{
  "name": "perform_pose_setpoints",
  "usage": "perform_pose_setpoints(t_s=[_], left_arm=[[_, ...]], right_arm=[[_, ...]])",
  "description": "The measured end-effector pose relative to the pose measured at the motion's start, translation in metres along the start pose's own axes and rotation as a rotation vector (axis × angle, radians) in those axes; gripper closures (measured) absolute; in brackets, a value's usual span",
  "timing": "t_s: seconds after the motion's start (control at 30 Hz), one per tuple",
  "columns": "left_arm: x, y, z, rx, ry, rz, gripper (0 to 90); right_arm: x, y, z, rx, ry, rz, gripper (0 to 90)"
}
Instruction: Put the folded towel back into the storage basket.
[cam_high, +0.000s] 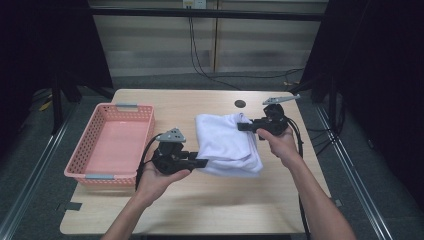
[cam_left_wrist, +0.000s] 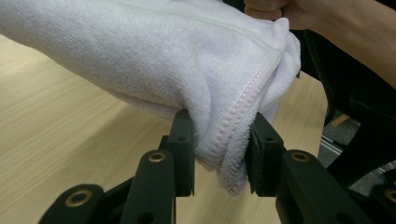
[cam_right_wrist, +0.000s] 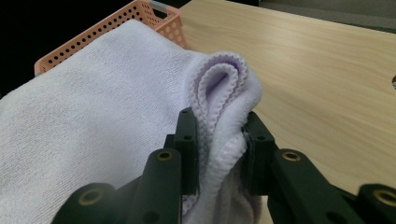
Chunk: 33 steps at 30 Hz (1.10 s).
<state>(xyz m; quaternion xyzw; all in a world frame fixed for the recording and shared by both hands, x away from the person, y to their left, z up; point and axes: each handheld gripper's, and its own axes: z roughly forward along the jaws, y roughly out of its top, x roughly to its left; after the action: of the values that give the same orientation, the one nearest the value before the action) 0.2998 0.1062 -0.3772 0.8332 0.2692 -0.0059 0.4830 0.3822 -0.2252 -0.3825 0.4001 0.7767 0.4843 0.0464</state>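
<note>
A white folded towel (cam_high: 227, 142) lies in the middle of the wooden table (cam_high: 215, 205). My left gripper (cam_high: 202, 163) is shut on the towel's near-left corner; in the left gripper view the hemmed edge (cam_left_wrist: 224, 154) is pinched between the two black jaws. My right gripper (cam_high: 241, 126) is shut on the far-right corner, and the right gripper view has the doubled, stitched fold (cam_right_wrist: 219, 126) squeezed between its jaws. The towel (cam_left_wrist: 154, 56) hangs slightly lifted between both grips.
A pink perforated basket (cam_high: 142, 120) stands empty on the left part of the table, close to my left hand; its rim (cam_right_wrist: 135, 14) appears behind the towel in the right gripper view. A dark round hole (cam_high: 240, 103) marks the tabletop at the back.
</note>
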Motion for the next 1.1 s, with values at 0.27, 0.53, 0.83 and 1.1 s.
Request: perform_pose_setpoints(t_s=[0.27, 0.53, 0.83, 1.1], left_arm=[[0.008, -0.01, -0.013, -0.002, 0.019, -0.013, 67.6], [0.021, -0.01, -0.033, -0.029, 0.047, -0.038, 67.5], [0.03, -0.013, -0.048, -0.07, 0.073, -0.067, 67.6], [0.037, -0.012, -0.073, -0.102, 0.099, -0.067, 67.6]], right_arm=[[0.011, 0.011, 0.018, 0.018, 0.011, -0.023, 72.1], [0.019, 0.03, 0.036, 0.019, 0.022, -0.041, 72.1], [0.027, 0.052, 0.05, 0.03, 0.035, -0.074, 72.2], [0.04, 0.071, 0.061, 0.021, 0.06, -0.092, 72.2]])
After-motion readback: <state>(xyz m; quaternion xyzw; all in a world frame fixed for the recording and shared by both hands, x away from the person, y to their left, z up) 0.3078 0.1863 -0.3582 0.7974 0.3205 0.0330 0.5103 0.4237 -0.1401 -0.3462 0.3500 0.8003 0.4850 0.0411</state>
